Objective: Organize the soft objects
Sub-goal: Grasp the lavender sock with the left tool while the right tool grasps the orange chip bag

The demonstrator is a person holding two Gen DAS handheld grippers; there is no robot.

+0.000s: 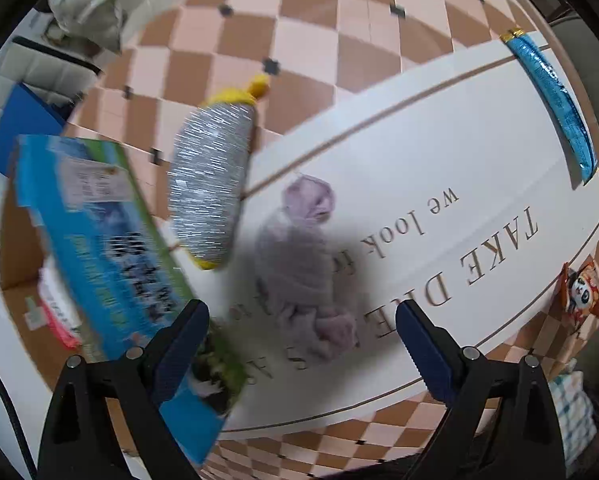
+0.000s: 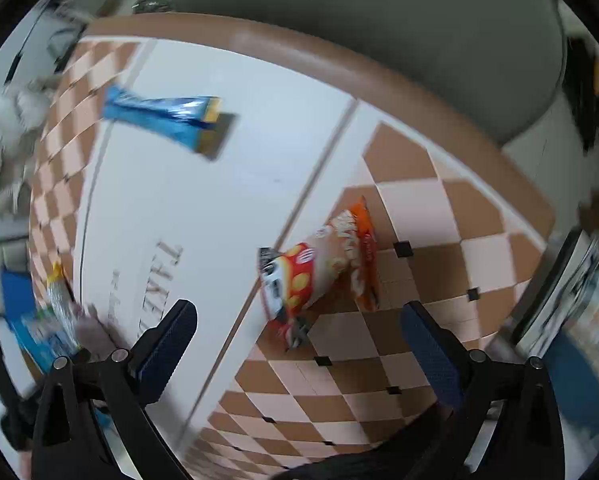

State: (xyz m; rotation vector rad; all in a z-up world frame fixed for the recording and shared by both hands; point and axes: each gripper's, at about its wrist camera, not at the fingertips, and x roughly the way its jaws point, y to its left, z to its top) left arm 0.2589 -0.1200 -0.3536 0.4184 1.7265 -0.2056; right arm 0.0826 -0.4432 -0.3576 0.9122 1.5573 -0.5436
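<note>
The white panel of the tablecloth (image 1: 439, 168) carries brown serif lettering, upside down in the left wrist view: "TAKE" at the right of the frame, "we look" in smaller type above it, and a further word starting "D" that cannot be read whole. The right wrist view shows "TAKE" at lower left. Print on the blue box (image 1: 111, 240) and the snack bag (image 2: 319, 268) is too blurred to read.

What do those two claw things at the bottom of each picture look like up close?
Both the left gripper and the right gripper have black angular frames with silver rivets, and two wedge-shaped fingers faced with ribbed dark-blue pads. No cables, sleeves or markings show.
</note>
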